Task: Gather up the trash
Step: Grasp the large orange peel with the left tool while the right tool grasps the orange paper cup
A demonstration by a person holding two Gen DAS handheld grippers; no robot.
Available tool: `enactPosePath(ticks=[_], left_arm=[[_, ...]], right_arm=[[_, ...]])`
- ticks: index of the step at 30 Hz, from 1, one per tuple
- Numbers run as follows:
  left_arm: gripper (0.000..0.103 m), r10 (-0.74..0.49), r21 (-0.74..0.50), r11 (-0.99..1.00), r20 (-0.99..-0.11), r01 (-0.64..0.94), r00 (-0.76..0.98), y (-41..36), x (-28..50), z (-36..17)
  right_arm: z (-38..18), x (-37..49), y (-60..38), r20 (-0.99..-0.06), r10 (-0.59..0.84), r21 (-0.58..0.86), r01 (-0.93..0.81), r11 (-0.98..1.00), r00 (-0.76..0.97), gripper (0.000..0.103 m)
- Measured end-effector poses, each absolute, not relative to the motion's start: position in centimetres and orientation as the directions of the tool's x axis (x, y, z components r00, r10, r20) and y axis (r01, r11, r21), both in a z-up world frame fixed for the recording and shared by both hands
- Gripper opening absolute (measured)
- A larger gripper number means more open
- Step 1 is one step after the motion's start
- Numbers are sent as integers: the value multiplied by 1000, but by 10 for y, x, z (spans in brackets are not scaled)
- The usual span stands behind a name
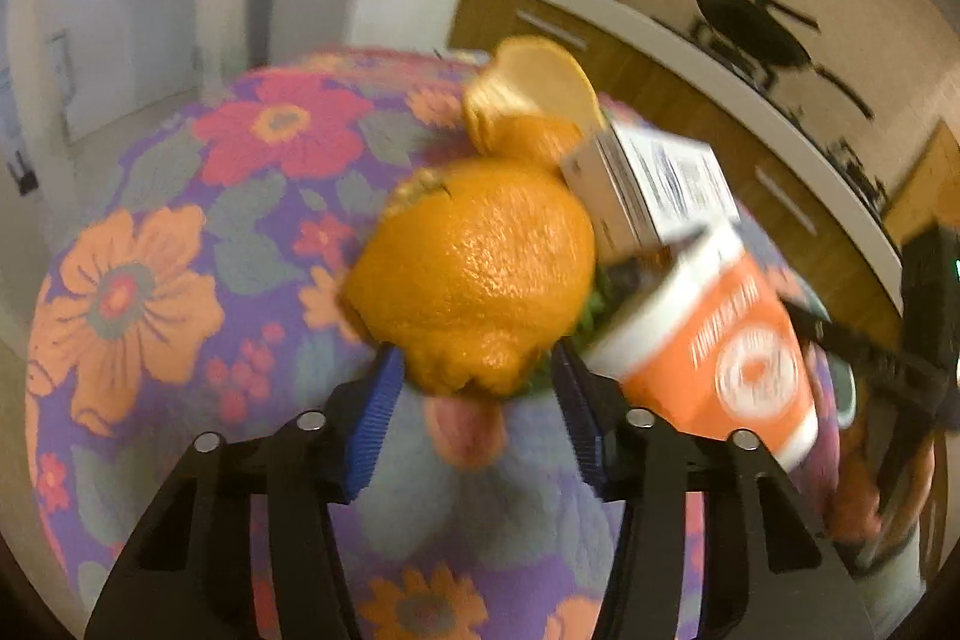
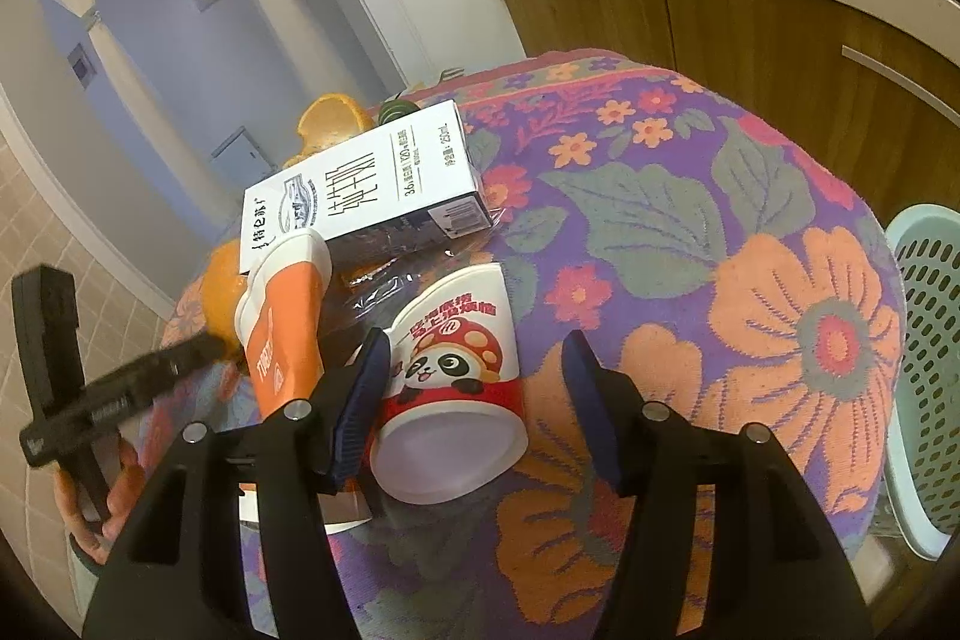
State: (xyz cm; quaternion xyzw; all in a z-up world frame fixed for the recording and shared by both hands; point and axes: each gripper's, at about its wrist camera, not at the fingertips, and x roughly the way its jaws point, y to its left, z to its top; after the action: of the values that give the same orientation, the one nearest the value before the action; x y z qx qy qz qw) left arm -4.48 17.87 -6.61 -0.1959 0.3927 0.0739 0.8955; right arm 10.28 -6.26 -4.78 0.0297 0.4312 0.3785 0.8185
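The left gripper [image 1: 474, 376], black with ribbed blue pads, stands wide apart with a large piece of bright orange citrus peel [image 1: 474, 274] sitting between and just ahead of its fingertips; the peel's lower edge reaches down between the two pads, but whether either pad presses it cannot be told from this blurred view. Behind the peel lies a second, paler curl of orange peel [image 1: 528, 94], and to its right a white rectangular milk carton with dark print [image 1: 654, 190] rests tilted against an orange and white paper cup [image 1: 714, 340] lying on its side. All of this sits on a round table under a purple cloth with big orange and red flowers [image 1: 180, 232]. The right gripper [image 2: 474, 382], of the same make, is also spread wide; a white and red paper cup printed with a cartoon panda under a mushroom cap [image 2: 456, 382] lies on its side between the fingers, its flat base facing the camera, close against the left-hand pad and clear of the right-hand one. Beyond it, crumpled clear plastic film [image 2: 390, 286] lies under the carton. A pale green perforated plastic basket [image 2: 930, 370] stands beside the table at the right edge
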Motion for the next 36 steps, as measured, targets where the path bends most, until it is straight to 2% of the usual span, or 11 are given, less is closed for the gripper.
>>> enactPosePath(ticks=[4,7,8,9,14,17,22,26,28,33,36], left_arm=[[51,43,-237,923,-721,-304,692,189,-51,-57],[67,70,-237,920,-683,-311,727,206,-49,-40],[79,66,-239,922,-676,-303,734,211,-45,-36],[83,49,-247,925,-676,-289,736,215,-40,-34],[83,-108,-340,915,-725,-216,681,228,-6,-55],[77,-153,-374,910,-704,-178,694,219,-4,-58],[75,-60,-247,953,-724,-177,687,186,-7,-54],[53,-65,-243,957,-710,-156,701,176,-17,-53],[49,-42,-229,958,-703,-170,710,172,-24,-52],[39,-40,-294,934,-654,-204,756,180,-46,-44],[38,-41,-323,924,-617,-205,786,183,-61,-36]], right_arm=[[-48,102,-62,-682,646,374,-595,711,343,56],[-47,101,-62,-682,645,371,-598,711,344,57],[-47,101,-62,-684,645,372,-598,710,341,59],[-48,101,-61,-685,644,372,-596,711,341,59],[-48,102,-61,-684,644,370,-598,711,343,60],[-48,101,-61,-685,642,366,-599,712,344,63],[-48,101,-62,-686,642,368,-600,711,341,64],[-49,103,-67,-680,664,405,-594,695,313,64],[-49,102,-74,-666,676,420,-591,689,315,64],[-31,93,-92,-594,728,450,-608,654,343,64],[-9,82,-83,-553,761,426,-670,608,339,64]])
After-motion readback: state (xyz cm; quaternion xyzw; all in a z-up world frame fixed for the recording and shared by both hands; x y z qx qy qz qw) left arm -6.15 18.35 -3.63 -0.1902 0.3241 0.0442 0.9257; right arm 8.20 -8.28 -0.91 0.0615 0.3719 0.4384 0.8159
